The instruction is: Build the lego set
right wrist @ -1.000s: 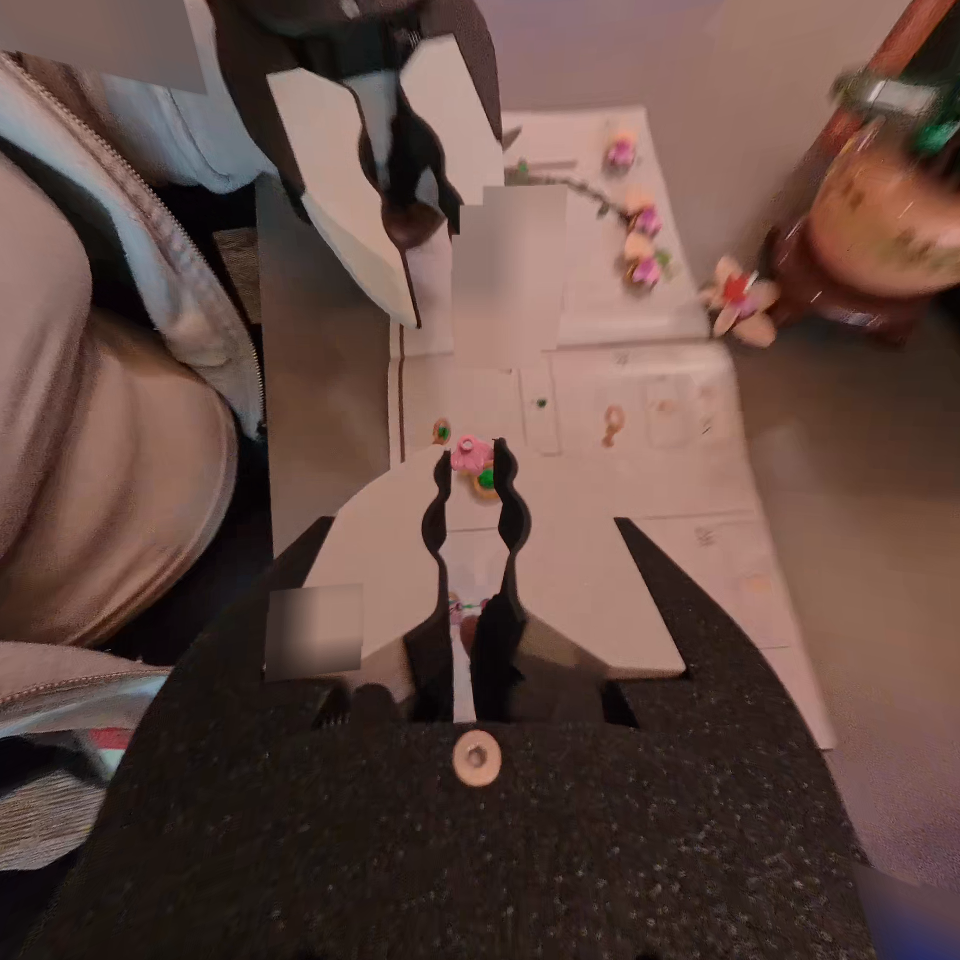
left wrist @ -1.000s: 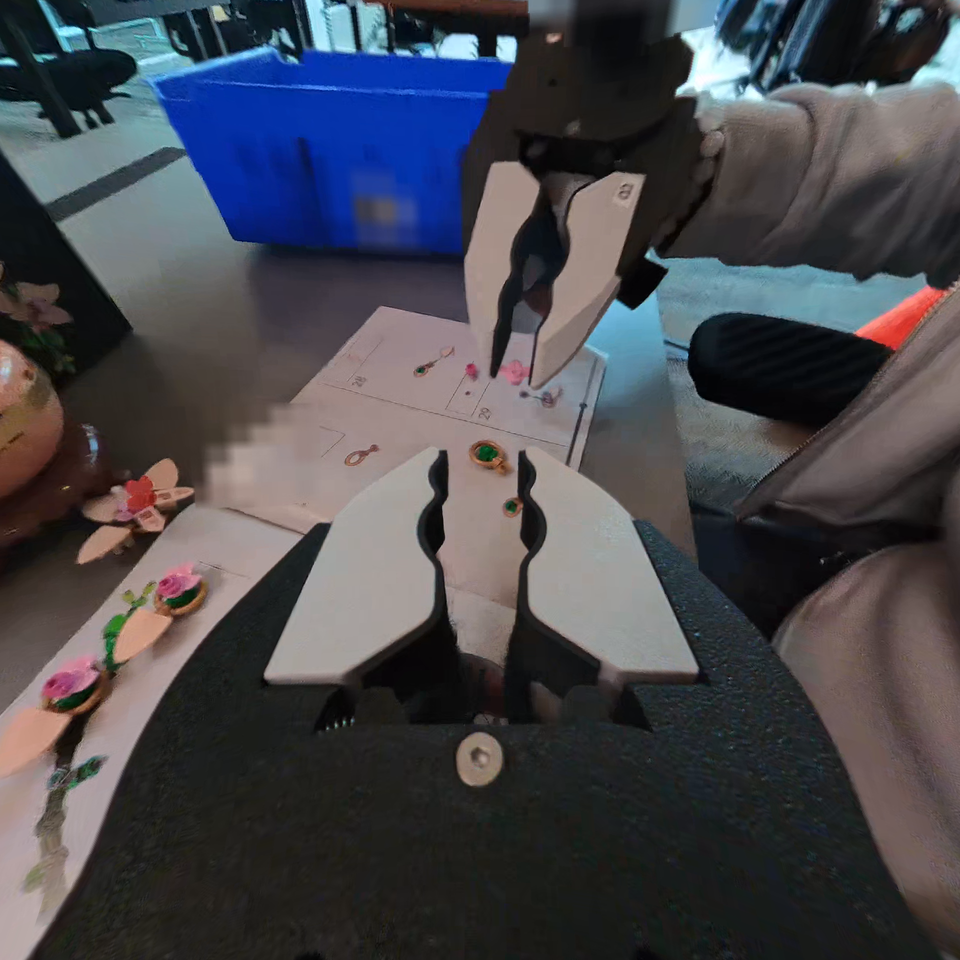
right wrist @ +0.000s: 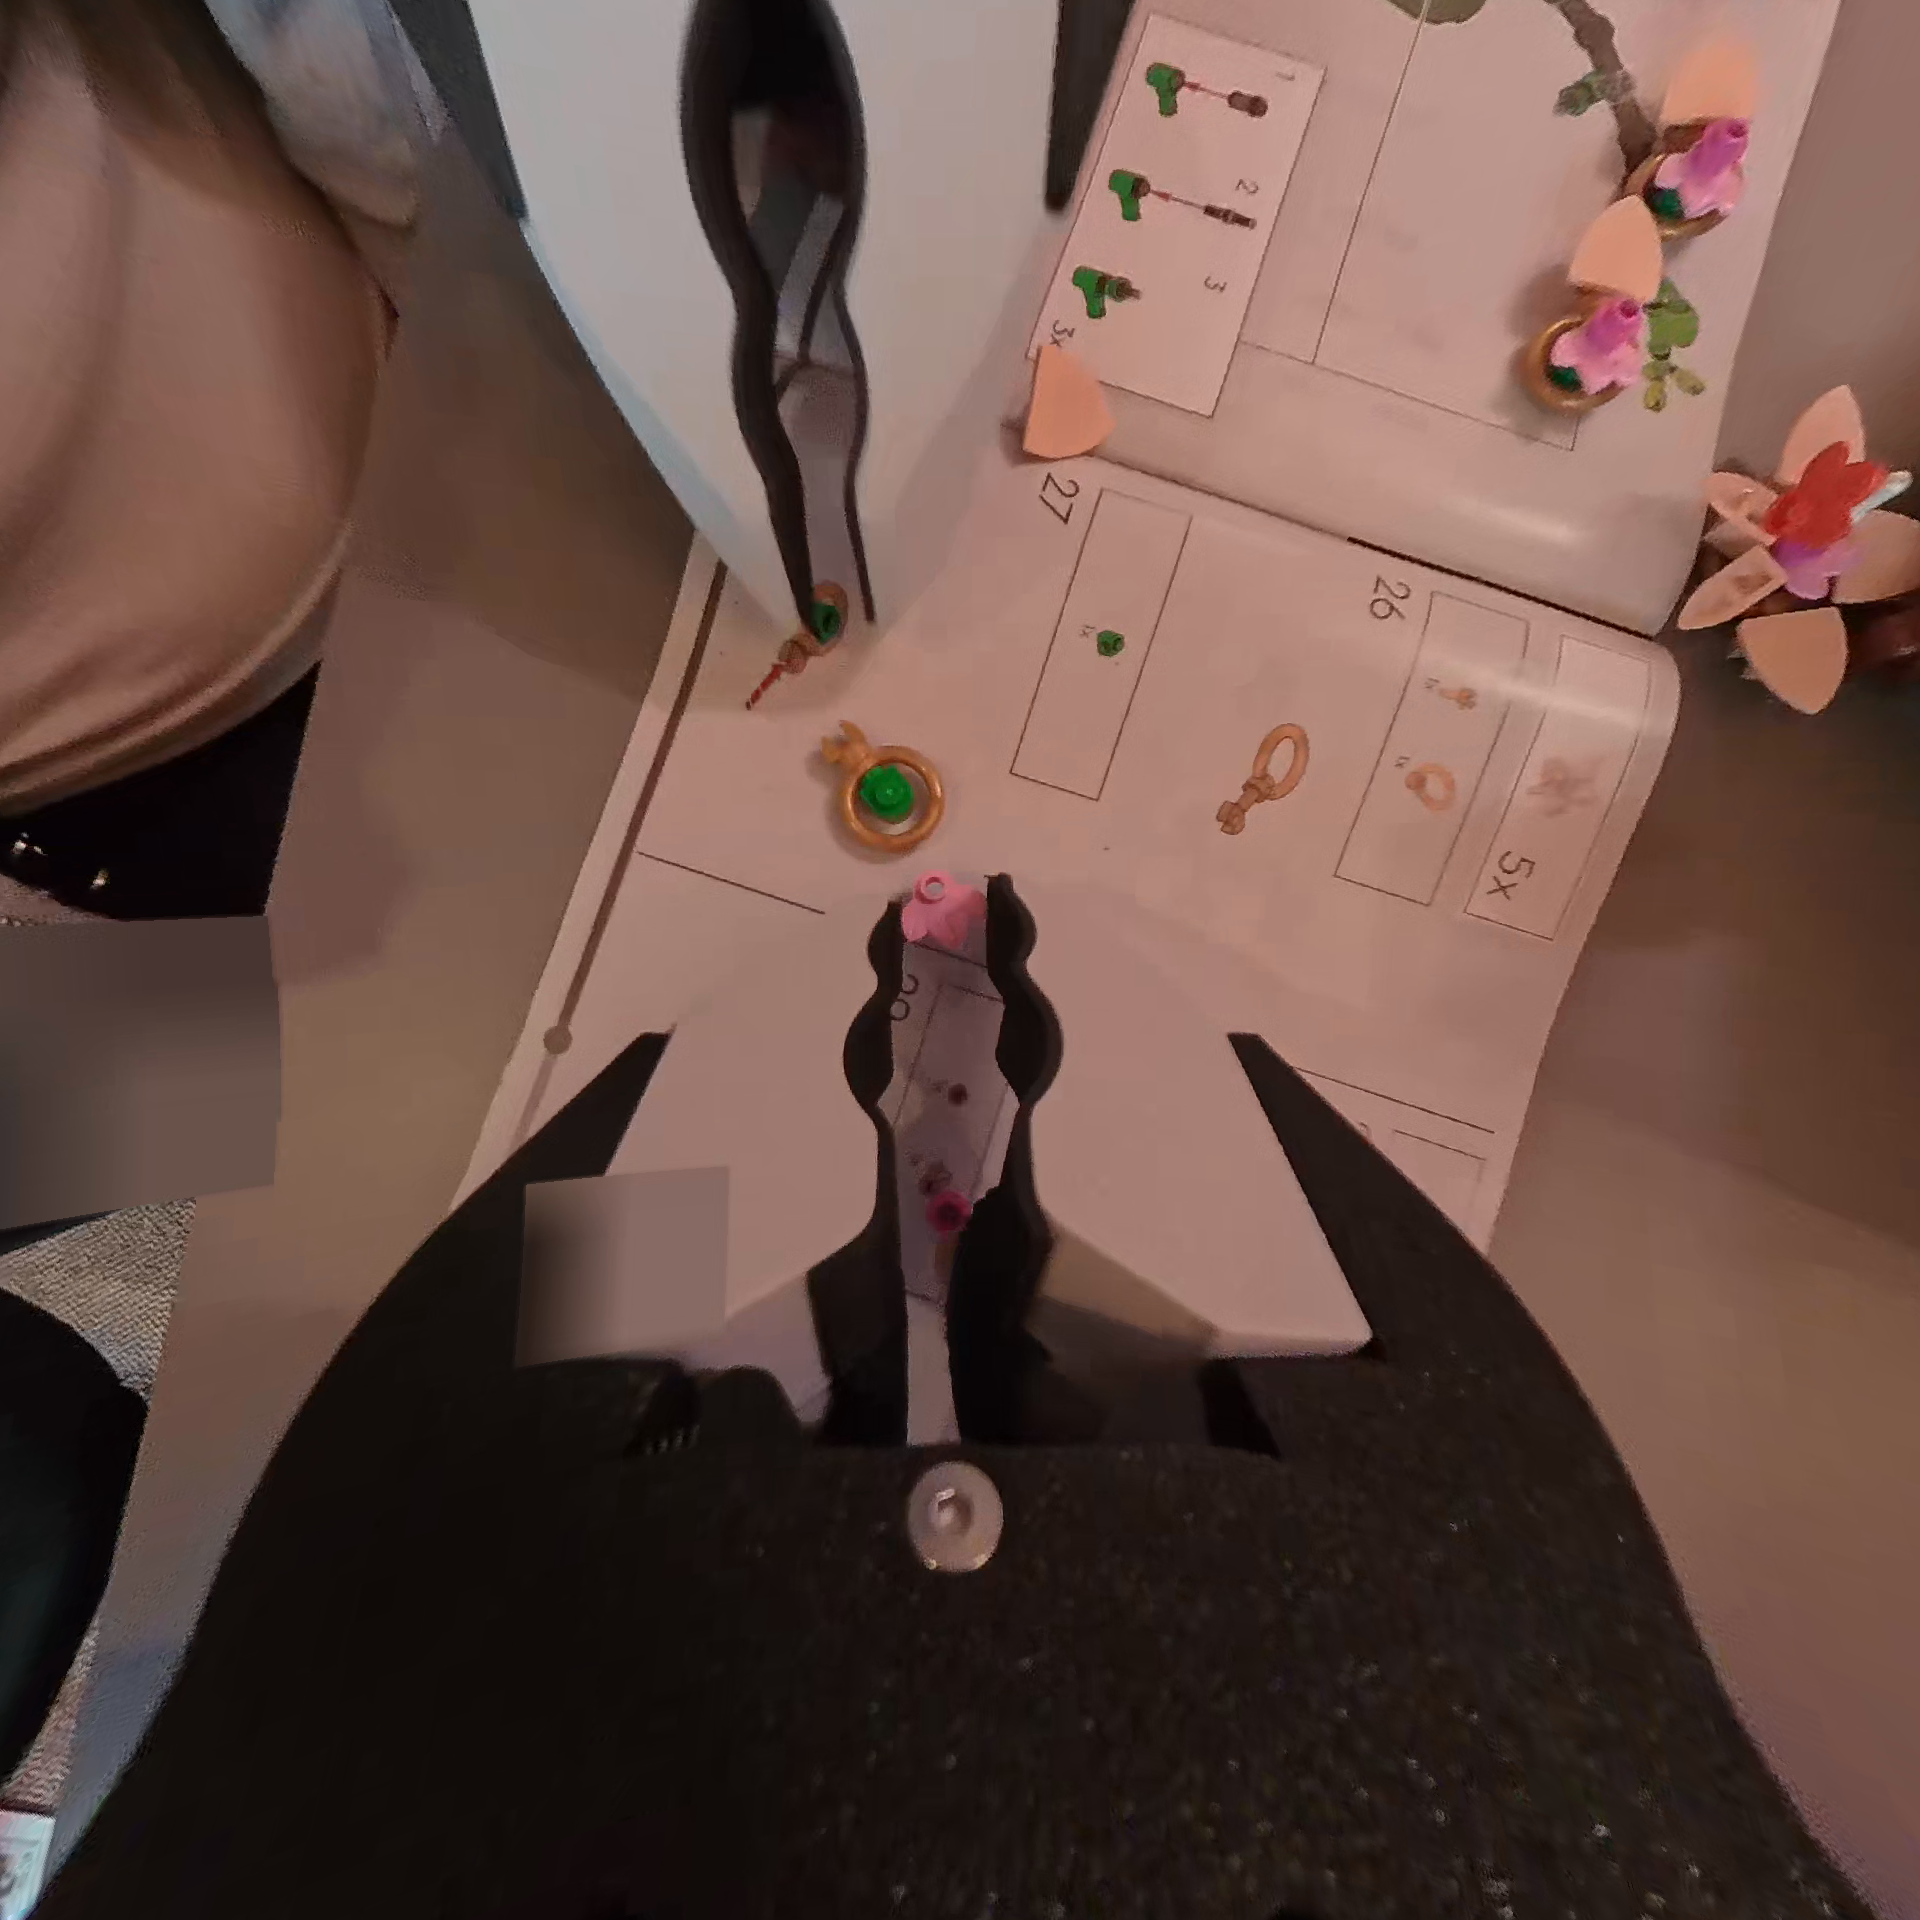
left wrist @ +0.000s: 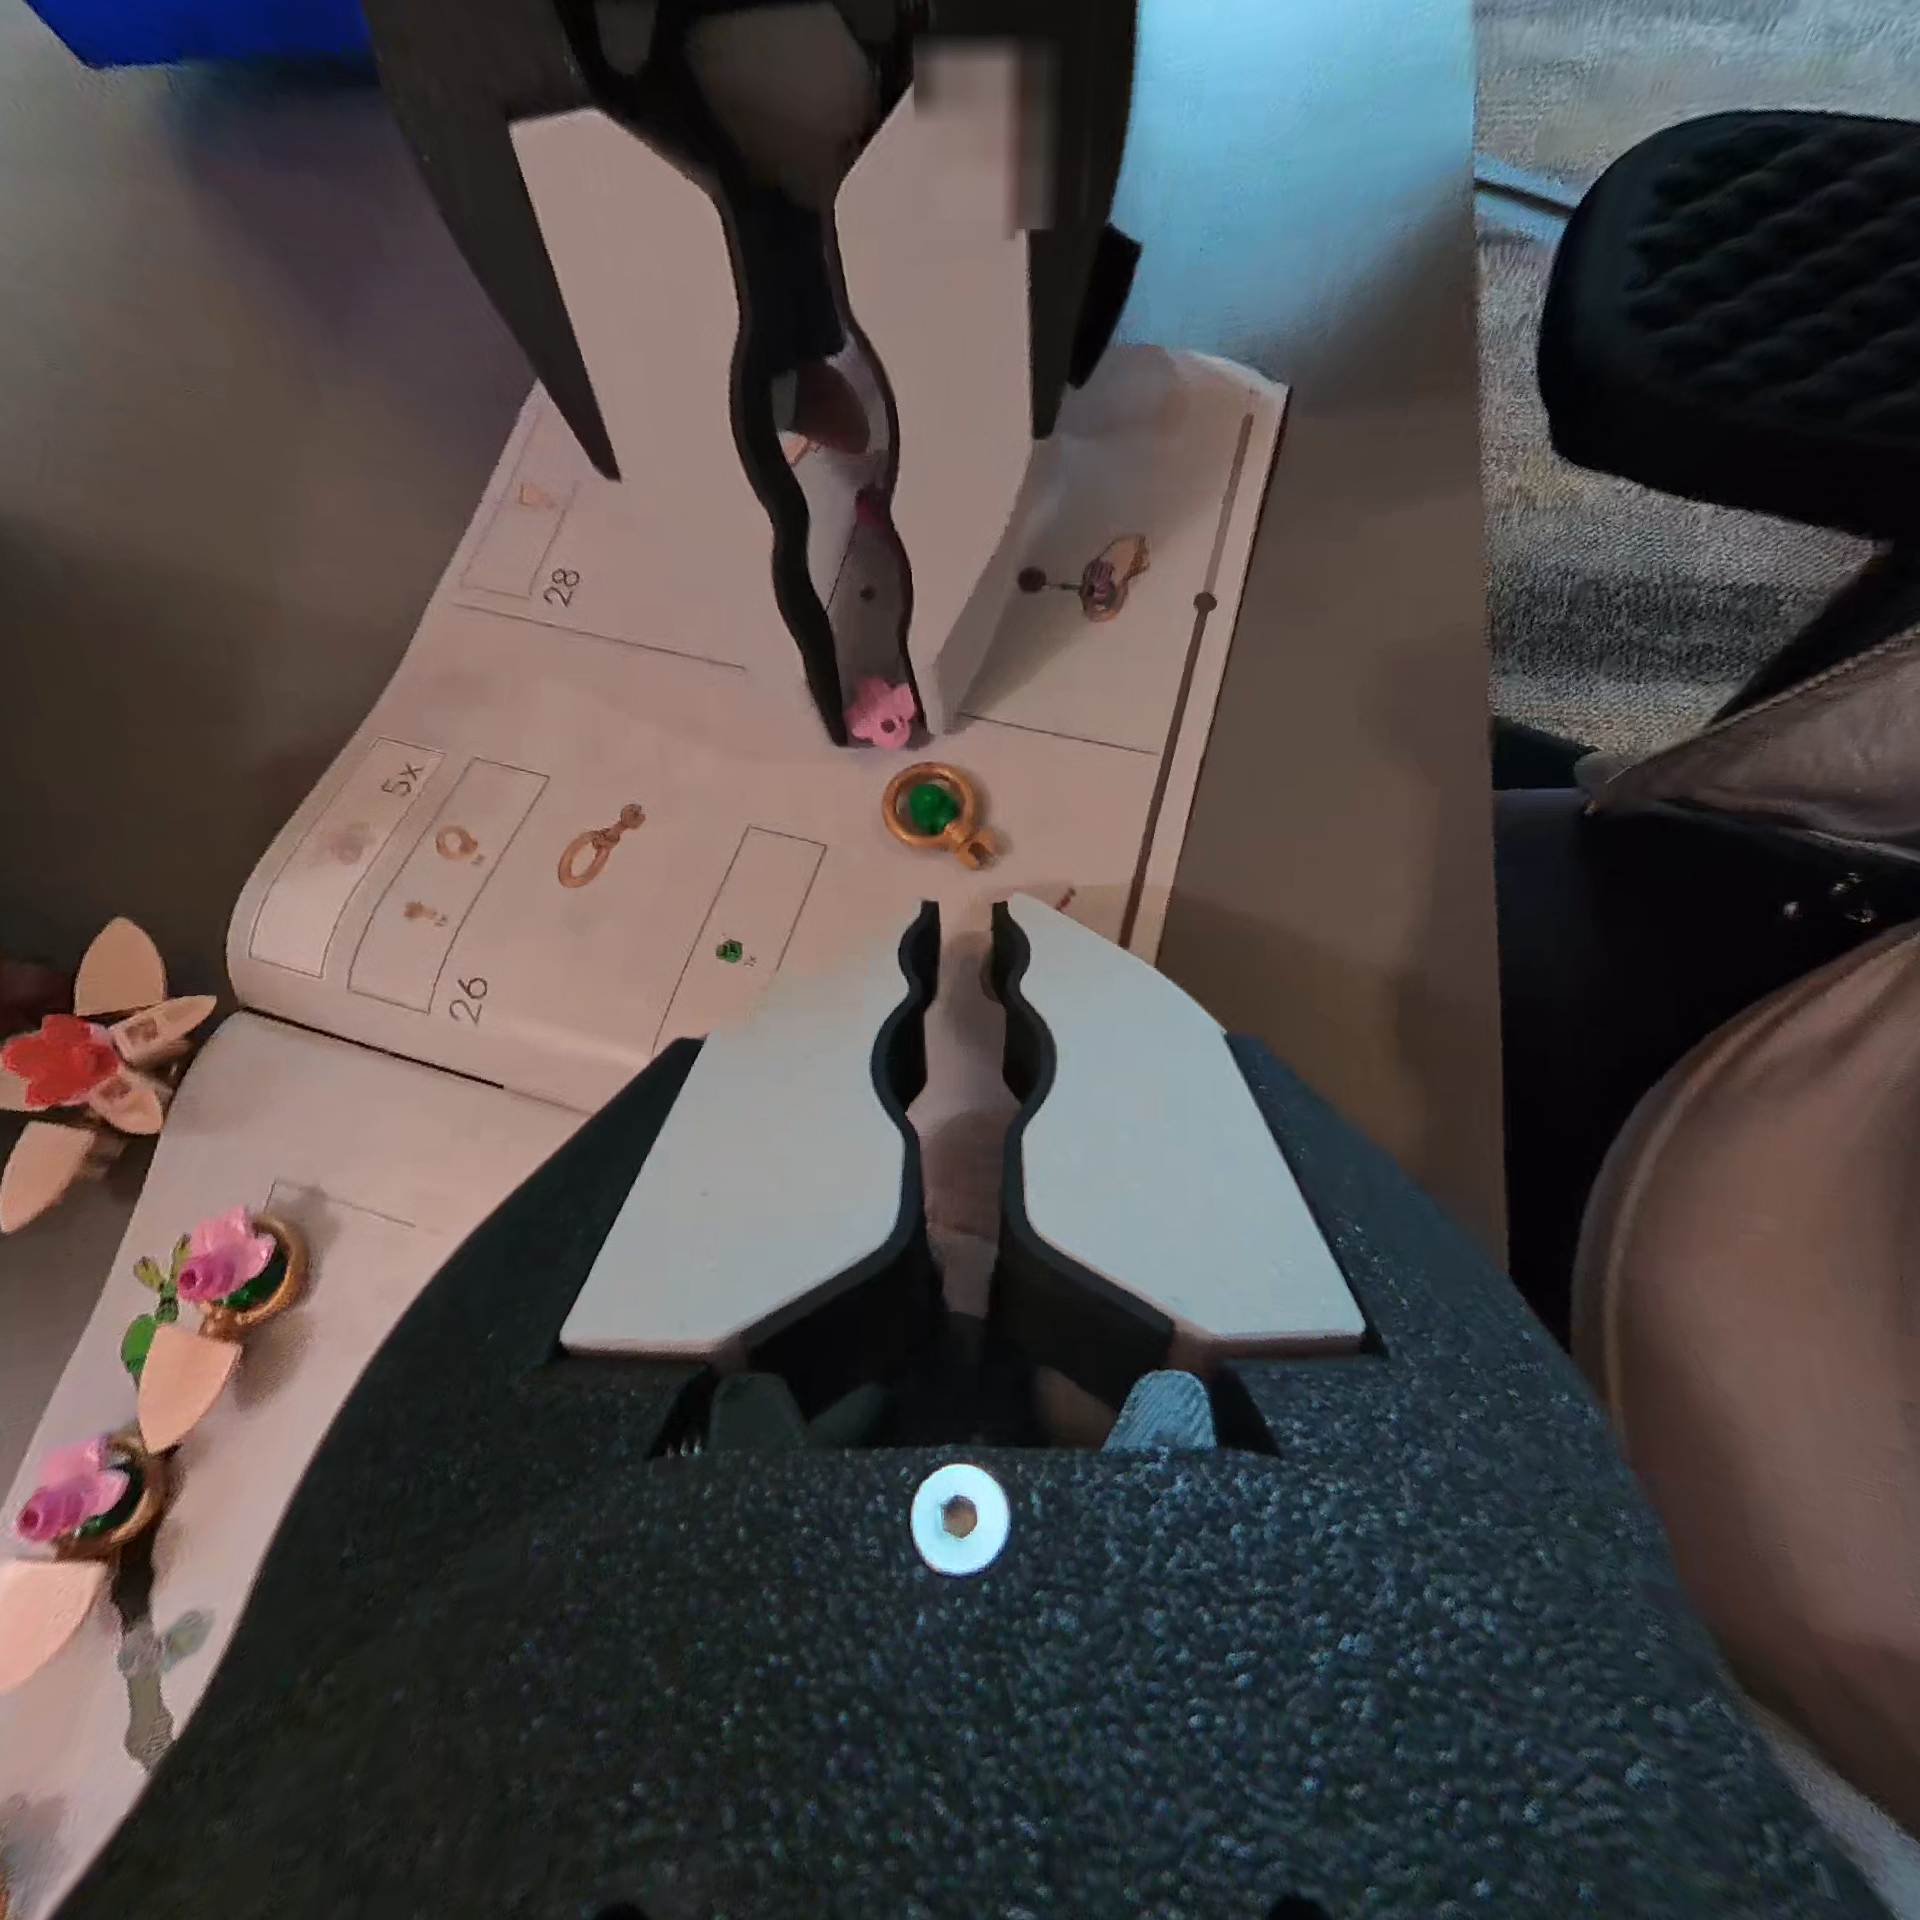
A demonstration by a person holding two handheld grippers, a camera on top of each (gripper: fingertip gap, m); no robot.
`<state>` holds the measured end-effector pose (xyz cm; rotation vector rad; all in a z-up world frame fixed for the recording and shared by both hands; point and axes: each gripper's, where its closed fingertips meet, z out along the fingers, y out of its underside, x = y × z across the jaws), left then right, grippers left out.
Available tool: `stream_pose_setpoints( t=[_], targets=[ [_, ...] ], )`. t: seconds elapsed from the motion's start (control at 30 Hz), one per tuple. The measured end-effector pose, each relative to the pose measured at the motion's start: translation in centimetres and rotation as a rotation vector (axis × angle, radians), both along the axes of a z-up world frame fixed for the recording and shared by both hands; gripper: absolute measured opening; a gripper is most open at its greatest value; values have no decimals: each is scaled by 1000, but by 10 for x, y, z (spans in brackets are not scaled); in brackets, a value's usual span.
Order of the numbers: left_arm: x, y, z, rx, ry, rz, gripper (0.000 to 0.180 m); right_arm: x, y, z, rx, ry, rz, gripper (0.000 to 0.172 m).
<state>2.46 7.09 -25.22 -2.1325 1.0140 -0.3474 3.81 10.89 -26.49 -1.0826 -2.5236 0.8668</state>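
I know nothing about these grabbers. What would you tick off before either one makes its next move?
1. Right gripper pinches the pink flower piece at its fingertips: ok.
2. How firmly the flower is pinched: cannot tell.
3. Gold ring with green stud lies flat and uncovered on the instruction booklet: ok.
4. Flower piece is apart from the ring, not touching it: ok.
5. Left gripper has its fingers slightly apart with nothing between them: ok.
6. The two grippers face each other across the ring with their tips clear of one another: ok.
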Motion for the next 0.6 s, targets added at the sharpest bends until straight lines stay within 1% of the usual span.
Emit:
stream_pose_setpoints(
  t=[0.1,0.27,0.5,0.6],
  targets=[
    [-3,8,-11,-48,39,-5,7,0,-9,-1,-45,-1,-19,14],
    [-3,16,-12,-101,19,-49,6,1,-20,-1,-97,12,-63,14],
    [-3,24,-12,-78,88,-113,6,9,-39,-1,-140,3,-127,14],
    [-8,31,-12,-53,120,-107,5,12,-44,2,-160,4,-161,14]
  ],
)
